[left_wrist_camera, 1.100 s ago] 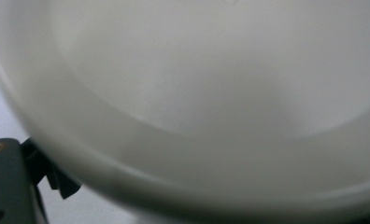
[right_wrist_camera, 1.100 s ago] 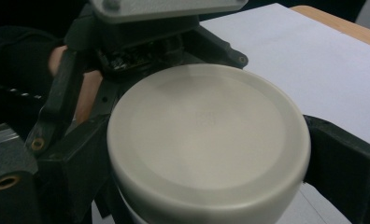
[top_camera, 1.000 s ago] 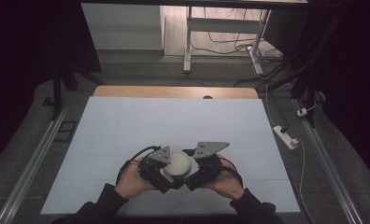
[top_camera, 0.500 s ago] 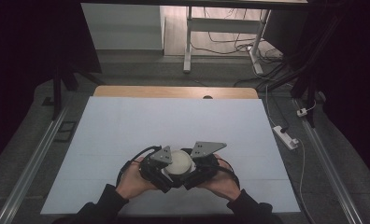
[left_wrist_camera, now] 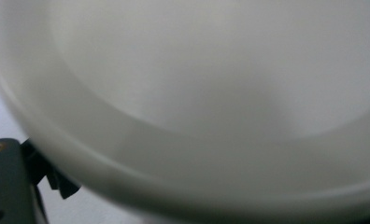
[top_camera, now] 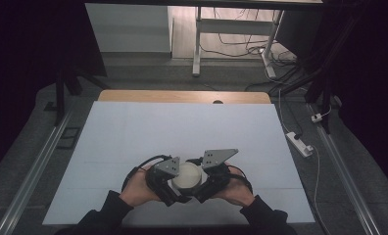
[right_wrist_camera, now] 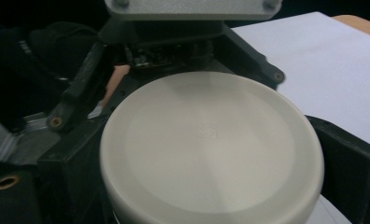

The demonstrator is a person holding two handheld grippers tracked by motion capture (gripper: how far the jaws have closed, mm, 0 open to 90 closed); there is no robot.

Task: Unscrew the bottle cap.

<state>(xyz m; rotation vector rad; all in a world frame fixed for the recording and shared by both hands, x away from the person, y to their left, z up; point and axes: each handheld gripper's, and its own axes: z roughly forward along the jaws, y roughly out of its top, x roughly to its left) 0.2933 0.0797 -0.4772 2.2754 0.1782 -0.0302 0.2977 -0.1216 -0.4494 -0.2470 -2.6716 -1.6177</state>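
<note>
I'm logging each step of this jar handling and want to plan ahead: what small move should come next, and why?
Probably a small twist of the white lid with the right gripper, while the left gripper steadies the container. Both grippers flank it closely near the table edge, and the right jaws sit either side of the lid.

We see a round, off-white container [top_camera: 185, 177] with a flat, smooth lid, upright at the near middle of the table. In the right gripper view its lid [right_wrist_camera: 211, 149] sits closed, with a rounded rim. The left gripper view gives us only a blurred pale curve, probably its side [left_wrist_camera: 197, 102].
</note>
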